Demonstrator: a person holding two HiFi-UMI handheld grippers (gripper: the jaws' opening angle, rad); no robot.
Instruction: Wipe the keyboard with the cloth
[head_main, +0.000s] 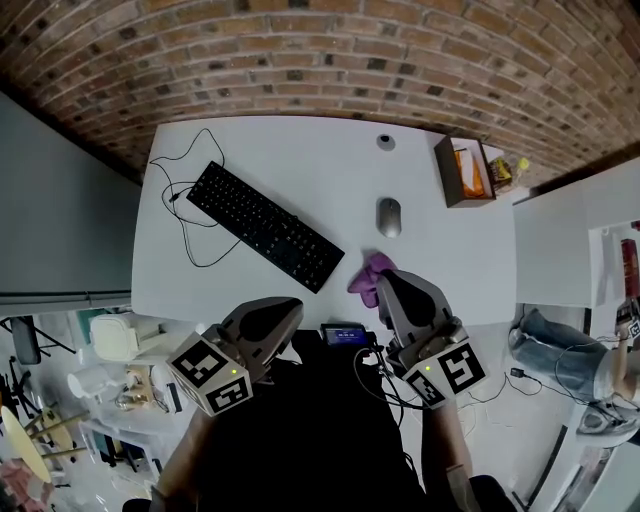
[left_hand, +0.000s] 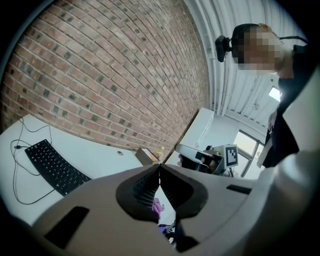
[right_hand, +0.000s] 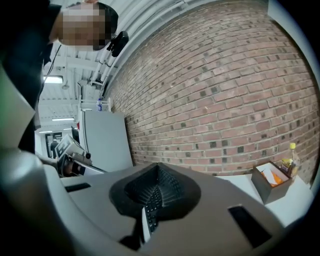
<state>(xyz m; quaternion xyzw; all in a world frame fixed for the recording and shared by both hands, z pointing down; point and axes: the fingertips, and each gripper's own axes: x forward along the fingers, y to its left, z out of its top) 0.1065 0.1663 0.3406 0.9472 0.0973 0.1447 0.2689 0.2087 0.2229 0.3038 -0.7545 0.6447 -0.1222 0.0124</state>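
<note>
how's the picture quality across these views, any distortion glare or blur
Head view: evenly lit, sharp, but fisheye bows the table edges. Left gripper view: brick wall courses curve, window at right blows out. Right gripper view: black corners, keyboard seen past the jaws looks soft.

A white table (head_main: 300, 150) is carrying a black keyboard (head_main: 265, 224), a grey mouse (head_main: 389, 216) and a purple cloth (head_main: 366, 272). A brown box (head_main: 450, 175) is showing orange inside. A wall (head_main: 320, 50) is showing red-brown bricks crossed by pale mortar lines. The left gripper (head_main: 290, 306) and right gripper (head_main: 385, 280) are showing grey shells with black ribbed pads, and their cubes (head_main: 212, 375) are wearing black-and-white square markers.
</note>
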